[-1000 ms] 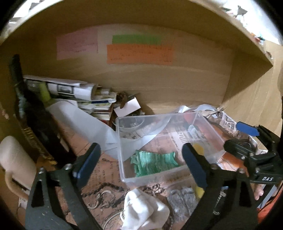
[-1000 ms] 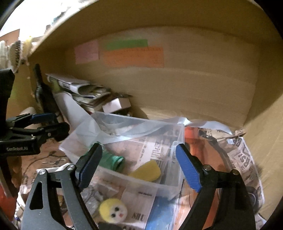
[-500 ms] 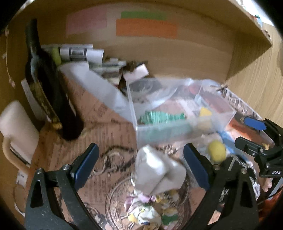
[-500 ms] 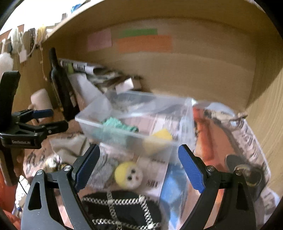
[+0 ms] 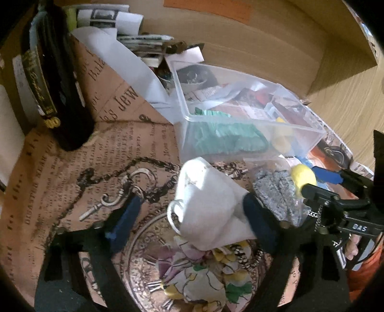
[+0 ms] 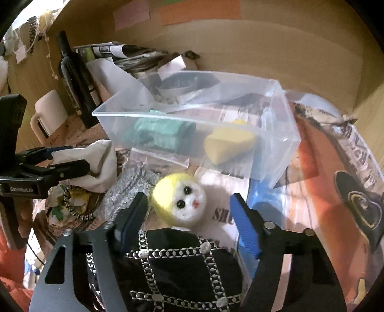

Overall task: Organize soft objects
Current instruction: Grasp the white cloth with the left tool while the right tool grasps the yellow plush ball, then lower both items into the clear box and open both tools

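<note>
1. Left gripper [image 5: 192,213]: blue-padded fingers spread apart, one on each side of a white cloth pouch [image 5: 206,204]. The right pad sits against the pouch's edge; whether the left pad touches cannot be told.
2. The white cloth pouch rests on a floral fabric bundle [image 5: 199,280] on the newsprint-covered bench [image 5: 72,172]. In the right wrist view the pouch [image 6: 96,165] lies between the left gripper's fingers [image 6: 69,168].
3. Right gripper [image 6: 189,220]: fingers wide apart, nothing clamped. A yellow-and-white plush ball [image 6: 178,200] with black bead eyes lies between the fingertips, nearer the left finger, touching neither for certain.
4. Just in front of the right gripper's body sits a black bag [image 6: 177,271] crossed with silver chains.
5. Clear plastic bin [image 6: 276,134] stands beyond the plush ball. Inside: a green pleated item [image 6: 163,132] at the left, a yellow sponge wedge [image 6: 228,144] toward the right.
6. A clear bag of silver-grey material [image 5: 276,189] lies between the pouch and the plush ball.
7. A dark bottle [image 5: 57,79] stands upright at far left, near a stack of papers [image 5: 115,21] against the wooden back wall.
</note>
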`<state>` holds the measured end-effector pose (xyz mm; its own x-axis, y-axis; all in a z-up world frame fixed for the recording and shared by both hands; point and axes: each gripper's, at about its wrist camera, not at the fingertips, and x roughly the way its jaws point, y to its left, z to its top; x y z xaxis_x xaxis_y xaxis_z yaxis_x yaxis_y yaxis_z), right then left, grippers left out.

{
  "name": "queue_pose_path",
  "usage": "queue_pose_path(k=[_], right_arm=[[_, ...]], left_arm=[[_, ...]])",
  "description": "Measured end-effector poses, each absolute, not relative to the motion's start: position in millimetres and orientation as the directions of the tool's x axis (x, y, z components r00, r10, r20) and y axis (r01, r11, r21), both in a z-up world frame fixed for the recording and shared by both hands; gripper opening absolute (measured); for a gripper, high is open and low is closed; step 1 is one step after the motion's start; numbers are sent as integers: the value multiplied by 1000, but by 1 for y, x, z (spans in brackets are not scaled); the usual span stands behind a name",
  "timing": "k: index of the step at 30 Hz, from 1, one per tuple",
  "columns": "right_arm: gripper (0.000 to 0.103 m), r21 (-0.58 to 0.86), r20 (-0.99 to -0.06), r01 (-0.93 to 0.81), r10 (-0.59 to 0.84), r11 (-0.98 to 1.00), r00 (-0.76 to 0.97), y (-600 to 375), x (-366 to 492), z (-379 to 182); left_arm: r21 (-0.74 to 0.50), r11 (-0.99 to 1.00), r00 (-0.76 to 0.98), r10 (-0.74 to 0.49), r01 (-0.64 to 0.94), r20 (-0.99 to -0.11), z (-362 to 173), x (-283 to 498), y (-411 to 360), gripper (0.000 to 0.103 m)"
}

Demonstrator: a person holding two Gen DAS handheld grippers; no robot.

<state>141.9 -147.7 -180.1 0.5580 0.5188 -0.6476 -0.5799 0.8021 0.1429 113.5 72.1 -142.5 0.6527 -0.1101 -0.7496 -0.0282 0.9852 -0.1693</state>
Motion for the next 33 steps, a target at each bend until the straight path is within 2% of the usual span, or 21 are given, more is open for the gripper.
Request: queue_pose_path(k=[1, 4, 5, 8, 12, 24, 33], right_arm=[[55, 151, -651, -584, 525, 798, 549, -148, 143, -181], [41, 175, -656, -590, 540, 789, 528, -148, 144, -184], [41, 177, -653, -588, 541, 789, 530, -149, 144, -184], [41, 176, -640, -582, 541, 794, 545, -150, 142, -182], [41, 155, -615, -577, 536, 802, 579, -154, 137, -174], [41, 114, -503, -575, 546, 810, 670, -170, 119, -134], [41, 109, -408, -571, 561, 813, 720, -175, 121, -102]], left_arm=[[-182, 983, 650, -126, -19, -750, -143, 114, 72, 72], [-195, 981, 646, -153, 7, -748, -145, 114, 70, 48], [-191, 982, 647, -152, 10, -747, -145, 114, 69, 41], [-172, 985, 662, -134, 9, -737, -141, 109, 66, 30], [-156, 988, 687, -120, 10, -717, -129, 98, 65, 21], [-129, 991, 790, -105, 33, -604, -74, 72, 58, 19], [-113, 993, 847, -85, 29, -525, -42, 89, 53, 20]])
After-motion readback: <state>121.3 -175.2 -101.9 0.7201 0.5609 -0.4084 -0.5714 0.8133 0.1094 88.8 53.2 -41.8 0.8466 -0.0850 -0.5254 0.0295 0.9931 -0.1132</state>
